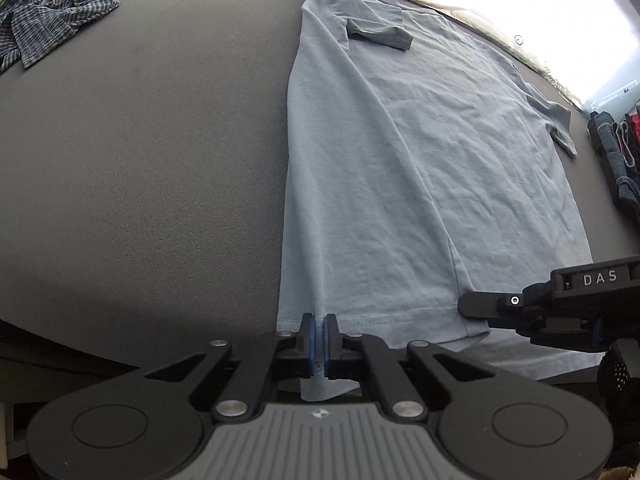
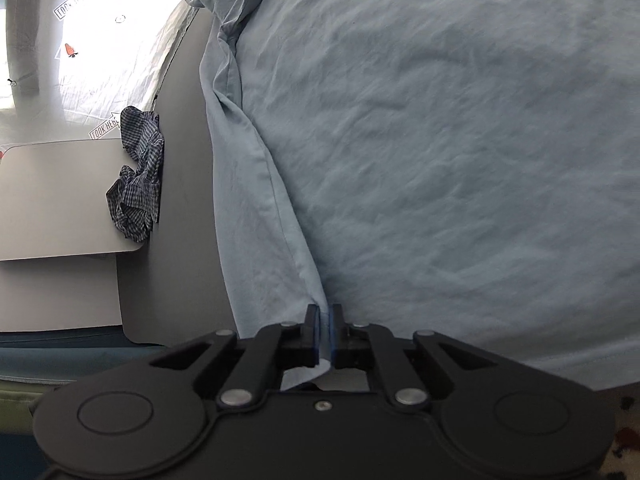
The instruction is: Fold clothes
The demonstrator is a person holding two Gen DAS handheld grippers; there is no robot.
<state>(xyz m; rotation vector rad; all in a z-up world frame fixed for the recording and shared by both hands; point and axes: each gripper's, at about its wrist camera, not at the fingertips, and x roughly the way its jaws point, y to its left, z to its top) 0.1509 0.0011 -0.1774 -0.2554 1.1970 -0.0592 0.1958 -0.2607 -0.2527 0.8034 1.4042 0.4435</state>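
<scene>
Two grippers, left gripper [image 1: 319,326] and right gripper [image 2: 325,318], clamp one blue shirt [image 1: 400,168]; one checked garment [image 1: 60,8] lies upper left.

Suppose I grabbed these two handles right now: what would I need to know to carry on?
Left gripper: shut on the hem of the light blue T-shirt.
Right gripper: shut on the same shirt's edge.
The shirt lies spread on the grey table, its left side already folded inward, sleeve on top.
A crumpled checked garment waits at the far left; darker clothes sit at the right edge.
Left to do: finish folding this shirt, then likely the checked one.
</scene>
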